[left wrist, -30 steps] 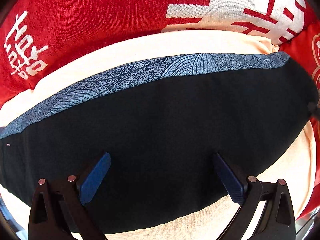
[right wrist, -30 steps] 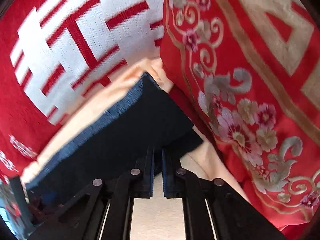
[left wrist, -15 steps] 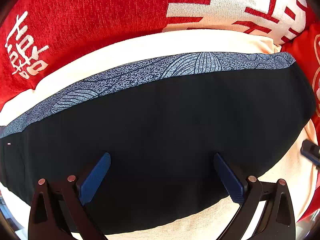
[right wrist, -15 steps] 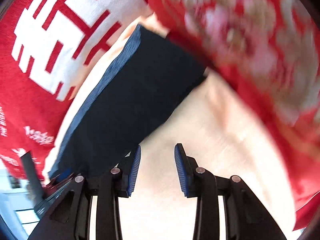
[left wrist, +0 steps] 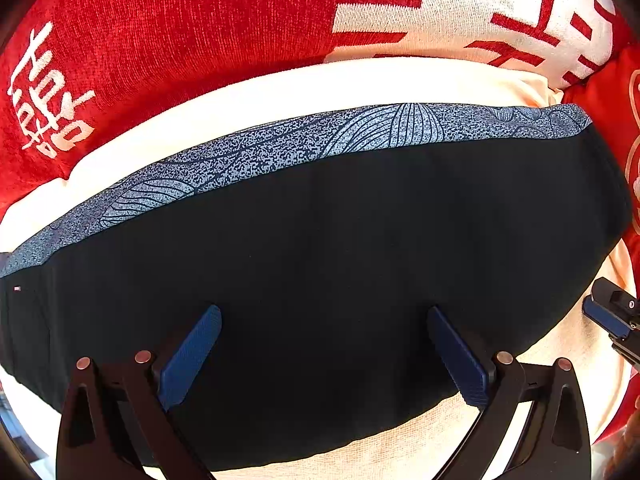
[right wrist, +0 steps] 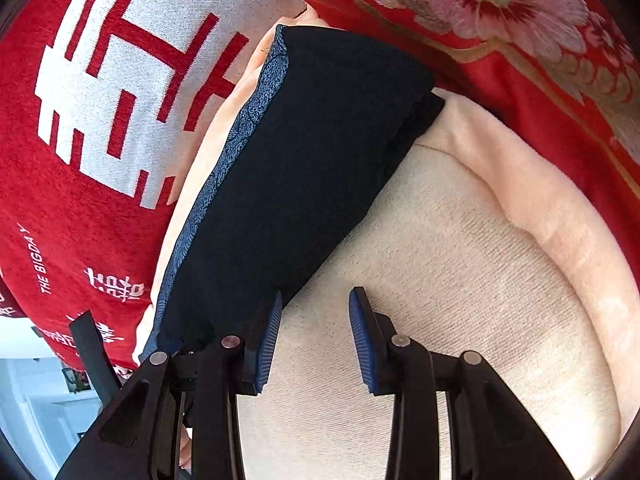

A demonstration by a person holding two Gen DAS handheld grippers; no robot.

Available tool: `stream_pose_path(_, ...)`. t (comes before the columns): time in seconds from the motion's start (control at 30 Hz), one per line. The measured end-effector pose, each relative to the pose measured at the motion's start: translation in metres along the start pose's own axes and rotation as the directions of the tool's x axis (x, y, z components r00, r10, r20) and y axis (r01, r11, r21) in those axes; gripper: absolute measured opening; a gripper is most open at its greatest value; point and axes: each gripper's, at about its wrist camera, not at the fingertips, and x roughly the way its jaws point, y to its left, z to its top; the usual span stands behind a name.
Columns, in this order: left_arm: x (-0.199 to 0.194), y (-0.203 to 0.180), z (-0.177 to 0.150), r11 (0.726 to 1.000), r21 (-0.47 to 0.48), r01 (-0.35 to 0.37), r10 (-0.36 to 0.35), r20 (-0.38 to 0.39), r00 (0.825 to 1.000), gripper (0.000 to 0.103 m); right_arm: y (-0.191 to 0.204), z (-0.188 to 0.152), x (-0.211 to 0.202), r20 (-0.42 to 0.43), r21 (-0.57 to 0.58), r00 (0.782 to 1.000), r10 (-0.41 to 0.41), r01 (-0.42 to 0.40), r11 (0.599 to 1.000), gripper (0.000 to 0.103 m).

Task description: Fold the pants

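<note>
**A:** Left wrist view: status on my left gripper?

**B:** Jaws wide apart, pointing down over the pants, nothing between the pads. The pants are one folded bundle: smooth matte black knit, long and flat, with one speckled blue-grey band with a leaf-line print along the far edge.

**A:** Where do they sit?

**B:** On a cream cushion, fine woven weave with a plush raised rim. Behind it is one red chenille throw with a white block pattern and white lettering. One red embroidered cloth with pink flowers and gold trim lies at the right.

**A:** My right gripper?

**B:** Jaws have just been opening and are partly apart, empty, over bare cushion. The left pad is at the near edge of the pants; can't tell if it touches.

**A:** Count?

**B:** Two grippers, one pair of pants.
</note>
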Motion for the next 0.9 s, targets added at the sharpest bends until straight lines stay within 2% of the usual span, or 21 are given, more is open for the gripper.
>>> stream_pose_path(0.6,0.001,0.002,0.001,1.000,0.000,0.002,-0.002,-0.012,1.000,0.103,-0.006,0.000,0.003,0.029,0.028,0.998,0.057,-0.058,0.998,0.039)
stream_pose_path(0.8,0.004,0.005,0.005,1.000,-0.003,0.007,-0.007,-0.029,1.000,0.103,-0.016,0.000,0.003,0.074,0.073,0.988,0.133,-0.139,0.988,0.039)
stream_pose_path(0.9,0.004,0.006,0.006,1.000,-0.002,0.007,-0.007,-0.030,1.000,0.103,-0.022,0.004,0.005,0.122,0.098,0.976,0.182,-0.194,0.976,0.039)
